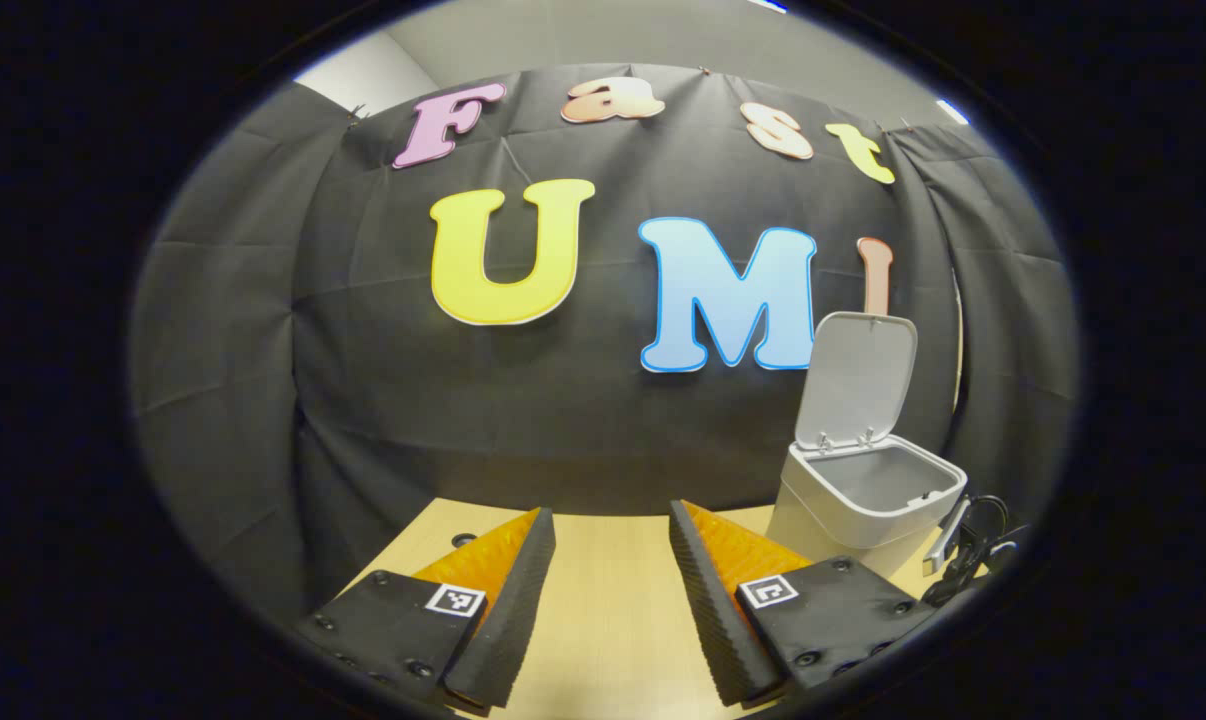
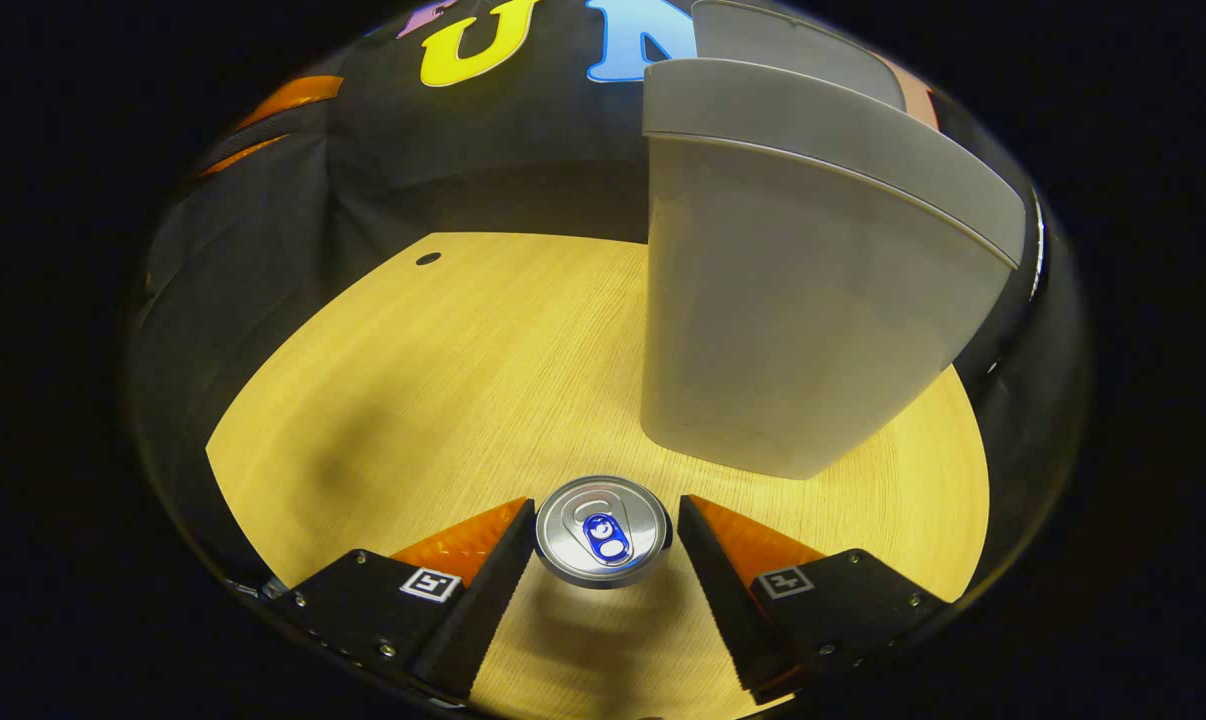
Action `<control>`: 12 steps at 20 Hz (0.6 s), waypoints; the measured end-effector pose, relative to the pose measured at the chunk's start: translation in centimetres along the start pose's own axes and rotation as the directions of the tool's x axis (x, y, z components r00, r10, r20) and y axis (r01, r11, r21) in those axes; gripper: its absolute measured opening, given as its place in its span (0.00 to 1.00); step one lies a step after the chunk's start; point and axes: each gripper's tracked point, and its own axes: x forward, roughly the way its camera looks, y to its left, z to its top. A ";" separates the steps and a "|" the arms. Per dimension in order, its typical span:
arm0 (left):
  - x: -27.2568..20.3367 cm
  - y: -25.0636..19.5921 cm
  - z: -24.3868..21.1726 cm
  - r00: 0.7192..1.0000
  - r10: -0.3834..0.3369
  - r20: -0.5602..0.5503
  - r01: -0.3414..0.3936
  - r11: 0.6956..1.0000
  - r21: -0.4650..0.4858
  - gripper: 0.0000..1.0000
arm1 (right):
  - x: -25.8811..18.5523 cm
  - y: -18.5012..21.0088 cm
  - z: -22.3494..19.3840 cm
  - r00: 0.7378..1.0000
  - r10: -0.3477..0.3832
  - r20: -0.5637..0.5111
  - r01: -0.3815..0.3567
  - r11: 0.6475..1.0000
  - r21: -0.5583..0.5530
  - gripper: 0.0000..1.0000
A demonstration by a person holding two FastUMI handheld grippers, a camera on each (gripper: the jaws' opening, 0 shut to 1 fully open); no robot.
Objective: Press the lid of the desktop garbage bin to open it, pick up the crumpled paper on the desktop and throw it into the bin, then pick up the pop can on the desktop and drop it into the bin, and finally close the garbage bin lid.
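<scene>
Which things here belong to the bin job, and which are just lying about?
Job: bin, its open lid, can between the right tool fingers.
Lying about: black cables beside the bin, hole in the table.

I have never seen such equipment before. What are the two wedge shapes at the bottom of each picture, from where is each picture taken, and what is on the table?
There is no robot here. A person holds a two-finger gripping tool in each hand, and a small camera rides on each tool, looking forward along its fingers. The wedges at the bottom are those fingers.

The left gripper view shows the left gripper above the wooden table, its jaws apart with nothing between them. To its right stands the white garbage bin, with its lid raised.

The right gripper view looks down from the right gripper. A pop can stands upright between its jaws, top toward the camera. The jaws are on either side of it; whether they already press on it, I cannot tell. The bin's wall rises just behind the can.
</scene>
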 end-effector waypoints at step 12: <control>0.6 -0.5 -0.2 1.000 -0.026 -0.015 0.026 1.000 -0.005 0.76 | -2.9 -0.4 4.2 0.995 0.006 0.102 -0.008 1.000 0.019 0.85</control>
